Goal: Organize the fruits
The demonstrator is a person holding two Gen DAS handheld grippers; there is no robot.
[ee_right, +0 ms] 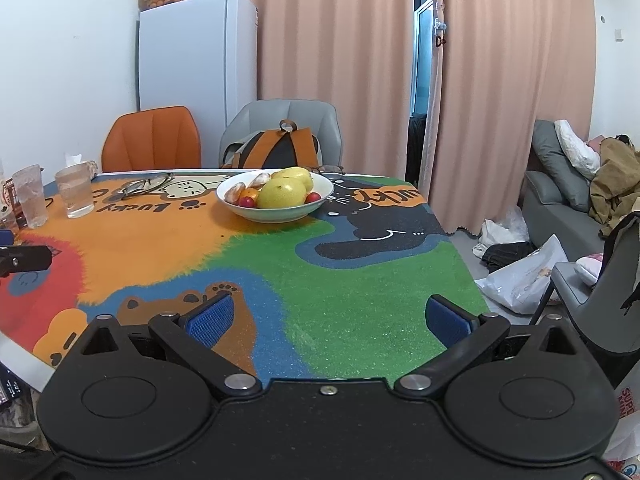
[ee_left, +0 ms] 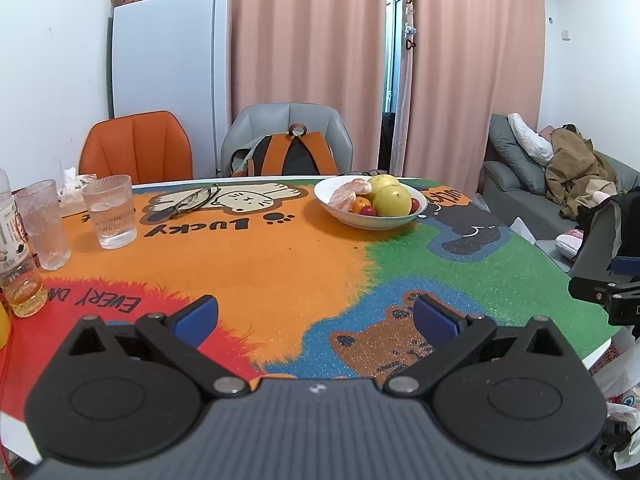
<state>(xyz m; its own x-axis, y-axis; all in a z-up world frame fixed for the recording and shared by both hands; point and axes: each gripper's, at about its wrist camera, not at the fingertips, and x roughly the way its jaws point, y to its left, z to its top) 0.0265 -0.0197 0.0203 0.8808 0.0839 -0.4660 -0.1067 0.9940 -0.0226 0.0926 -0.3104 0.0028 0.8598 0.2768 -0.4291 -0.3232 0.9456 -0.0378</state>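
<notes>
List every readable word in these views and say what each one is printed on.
"LUCKY": colourful cartoon tablecloth, orange area beside the white cat drawing, upside down to the camera.
"EVERY DA...", cut off: same cloth, red area.
"SUPE...", cut off: white plastic bag on the floor.
Clear plastic bottle label: too blurred to read.

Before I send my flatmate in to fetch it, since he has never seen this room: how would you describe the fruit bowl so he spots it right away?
Find the table with the bright cartoon-animal cloth, in front of the orange and grey chairs. Toward its far edge, before the grey chair holding a backpack, sits a wide white bowl. Unlike the clear glasses nearby, it is piled with yellow, orange and small red fruits.
</notes>
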